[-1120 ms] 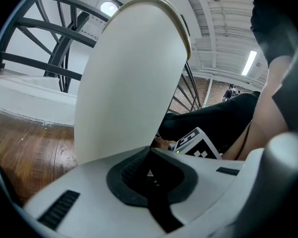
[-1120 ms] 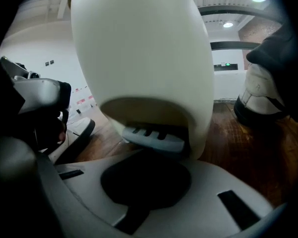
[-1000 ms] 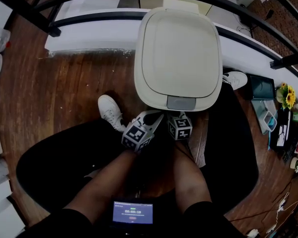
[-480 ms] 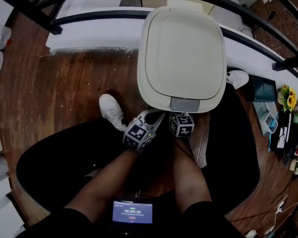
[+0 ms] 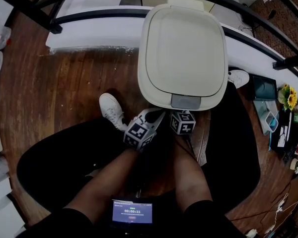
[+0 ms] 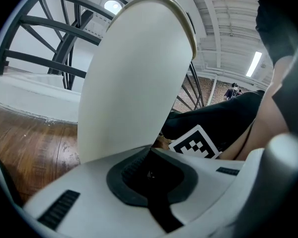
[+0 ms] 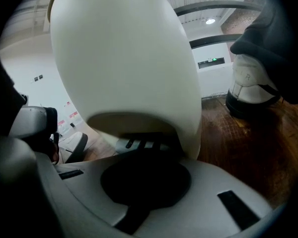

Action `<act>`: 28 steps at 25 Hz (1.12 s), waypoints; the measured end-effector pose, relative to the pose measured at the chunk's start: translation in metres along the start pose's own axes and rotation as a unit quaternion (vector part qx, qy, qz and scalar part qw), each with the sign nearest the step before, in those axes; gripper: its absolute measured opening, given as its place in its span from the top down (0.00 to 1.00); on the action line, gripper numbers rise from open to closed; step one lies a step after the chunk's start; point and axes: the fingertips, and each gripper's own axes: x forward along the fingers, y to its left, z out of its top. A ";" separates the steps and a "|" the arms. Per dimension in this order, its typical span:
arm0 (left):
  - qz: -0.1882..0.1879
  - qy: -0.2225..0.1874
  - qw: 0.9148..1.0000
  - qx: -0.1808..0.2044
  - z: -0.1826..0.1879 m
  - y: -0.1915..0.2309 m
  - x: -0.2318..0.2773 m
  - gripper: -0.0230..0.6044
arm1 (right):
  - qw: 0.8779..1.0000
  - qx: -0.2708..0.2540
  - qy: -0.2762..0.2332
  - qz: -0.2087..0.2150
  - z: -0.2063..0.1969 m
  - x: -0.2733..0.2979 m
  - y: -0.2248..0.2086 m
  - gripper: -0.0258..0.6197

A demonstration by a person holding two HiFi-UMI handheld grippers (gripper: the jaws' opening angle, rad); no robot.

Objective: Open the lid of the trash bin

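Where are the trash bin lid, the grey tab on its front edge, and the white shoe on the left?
trash bin lid (image 5: pixel 184 48), head view, middle of its flat top.
grey tab (image 5: pixel 185 101), head view, centre of the tab.
white shoe (image 5: pixel 111 110), head view, top of the shoe.

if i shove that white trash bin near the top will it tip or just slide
The trash bin looks tall and narrow, so a high push might rock it. Its smooth shell seems light plastic, likely sliding on the wood floor.
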 end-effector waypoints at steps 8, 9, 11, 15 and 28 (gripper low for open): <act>0.008 0.013 1.000 -0.007 -0.001 0.003 0.000 0.90 | 1.000 0.005 0.017 -0.004 -0.002 0.003 -0.003 0.94; 0.010 0.019 1.000 -0.011 -0.003 0.004 0.000 0.90 | 1.000 0.005 0.019 -0.005 -0.003 0.003 -0.003 0.94; 0.011 0.016 1.000 -0.018 -0.002 0.006 0.000 0.90 | 1.000 0.004 0.023 -0.010 -0.004 0.004 -0.004 0.94; 0.011 0.008 1.000 -0.020 0.002 0.010 -0.001 0.90 | 0.999 0.003 0.039 -0.017 -0.007 0.008 -0.003 0.94; 0.015 0.022 1.000 -0.018 0.004 0.013 -0.004 0.90 | 0.996 -0.001 0.082 -0.037 -0.018 0.016 -0.007 0.94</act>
